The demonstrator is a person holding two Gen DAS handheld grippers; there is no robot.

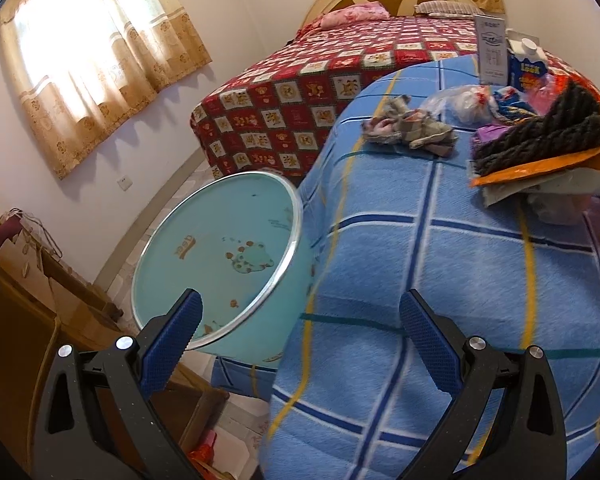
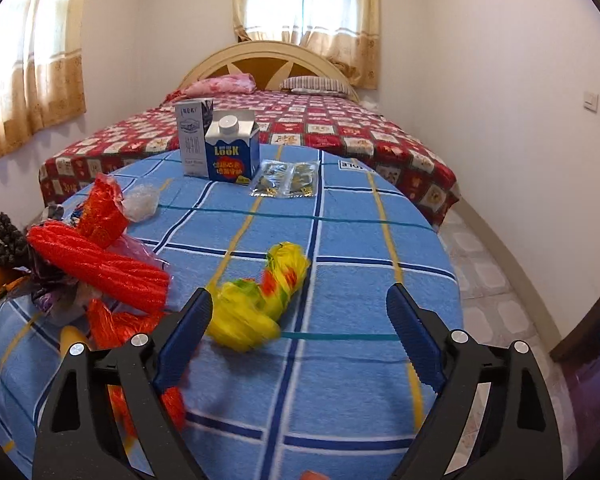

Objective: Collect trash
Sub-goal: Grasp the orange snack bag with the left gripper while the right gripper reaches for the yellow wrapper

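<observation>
- Right gripper (image 2: 300, 312) is hovering over the near part of the blue checked table (image 2: 340, 240), jaws wide apart, nothing between the pads; left gripper (image 1: 300, 312) is likewise spread and empty, near the turquoise bin (image 1: 220, 256) at the table's left edge.
- Blue carton (image 2: 232, 152), far centre, is probably light and rigid; grip its flat sides.
- Yellow crumpled bag (image 2: 260, 300), just ahead of the right gripper, is looking soft, light, slippery; pinch its bunched middle.

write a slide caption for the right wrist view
Open right gripper nears a yellow crumpled bag on the blue checked tablecloth.
</observation>
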